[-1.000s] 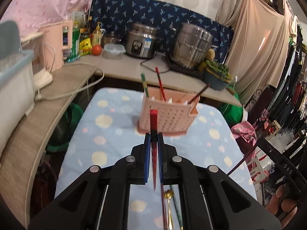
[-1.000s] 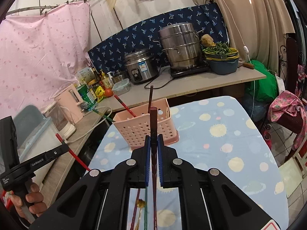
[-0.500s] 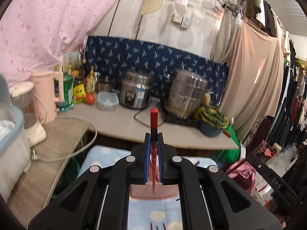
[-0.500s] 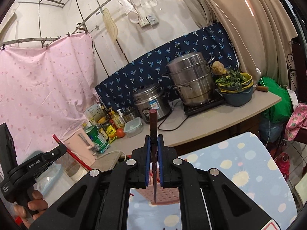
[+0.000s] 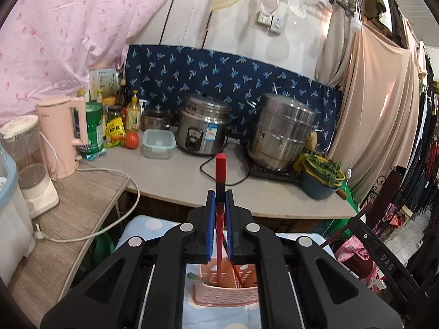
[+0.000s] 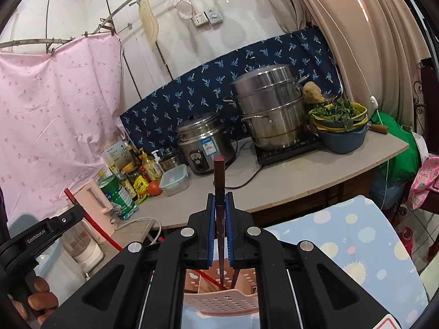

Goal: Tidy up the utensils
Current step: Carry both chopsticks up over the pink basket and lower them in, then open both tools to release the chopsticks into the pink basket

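Nearest in the left wrist view, the left gripper (image 5: 219,200) is clamped on a red chopstick (image 5: 220,170), its blue pads pressed against the stick from both sides; the stick stands close to upright, its square red end above the fingertips and its thin tip reaching down into the pink perforated basket (image 5: 225,296) seen between the gripper's black arms. That basket sits on a pale blue tablecloth with round spots (image 5: 148,223), and other sticks lean inside it. In the right wrist view, the right gripper (image 6: 219,200) is likewise closed tight on a dark brown chopstick (image 6: 219,175), held near upright with its tip lowered over the same basket (image 6: 219,301), where a red stick and a dark one already rest. At the lower left of that view a hand (image 6: 35,298) grips the handle of the other gripper, whose red chopstick slants down toward the basket. Beyond the table runs a grey counter (image 5: 178,175). On it, from left to right, stand a pink kettle (image 5: 61,134), a green can (image 5: 94,128), a tomato (image 5: 131,139), a clear lidded box (image 5: 158,144), a steel rice cooker (image 5: 204,124), a tall steel steamer pot (image 5: 282,131) and a blue bowl of greens (image 5: 321,178). Behind them hangs a navy patterned cloth (image 5: 219,74), with a pink sheet (image 5: 68,35) to its left and beige curtains (image 5: 378,96) to its right.
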A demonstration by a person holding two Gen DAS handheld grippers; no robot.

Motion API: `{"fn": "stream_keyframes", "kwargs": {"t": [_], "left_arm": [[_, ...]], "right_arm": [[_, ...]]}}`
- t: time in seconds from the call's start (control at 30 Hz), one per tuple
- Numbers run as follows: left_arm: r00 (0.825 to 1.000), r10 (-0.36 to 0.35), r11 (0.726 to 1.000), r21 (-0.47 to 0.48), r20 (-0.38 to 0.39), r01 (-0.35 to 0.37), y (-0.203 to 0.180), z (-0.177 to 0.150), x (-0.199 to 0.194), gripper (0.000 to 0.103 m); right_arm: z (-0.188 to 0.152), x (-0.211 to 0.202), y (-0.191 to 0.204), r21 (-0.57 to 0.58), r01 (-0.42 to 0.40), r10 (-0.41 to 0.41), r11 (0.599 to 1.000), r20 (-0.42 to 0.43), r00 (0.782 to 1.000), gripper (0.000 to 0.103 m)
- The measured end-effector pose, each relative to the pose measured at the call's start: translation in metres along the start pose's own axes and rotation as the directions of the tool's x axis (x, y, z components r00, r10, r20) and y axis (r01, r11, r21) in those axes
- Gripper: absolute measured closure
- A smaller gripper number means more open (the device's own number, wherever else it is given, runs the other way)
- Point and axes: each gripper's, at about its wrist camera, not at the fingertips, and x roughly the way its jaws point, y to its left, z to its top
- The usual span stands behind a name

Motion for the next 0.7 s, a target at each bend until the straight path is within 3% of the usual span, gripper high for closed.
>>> {"fn": "stream_keyframes", "kwargs": {"t": [0.4,0.57,0.7], "left_arm": [[0.997,0.015,0.999,-0.030,-0.074,-0.017,0.011,-0.025,0.027,0.095],[0.997,0.023,0.999,-0.037,-0.075,-0.025,0.014,-0.027,0.023,0.071],[0.997,0.025,0.999,-0.037,-0.071,-0.028,0.014,-0.029,0.014,0.069]], "right_arm": [[-0.024,0.022,-0.006,-0.004,0.013,-0.014,1.000,-0.077,0.997,0.091],[-0.024,0.014,-0.009,0.003,0.011,-0.011,1.000,-0.076,0.997,0.090],[-0.024,0.000,-0.007,-0.002,0.003,-0.003,1.000,-0.066,0.998,0.090]]}}
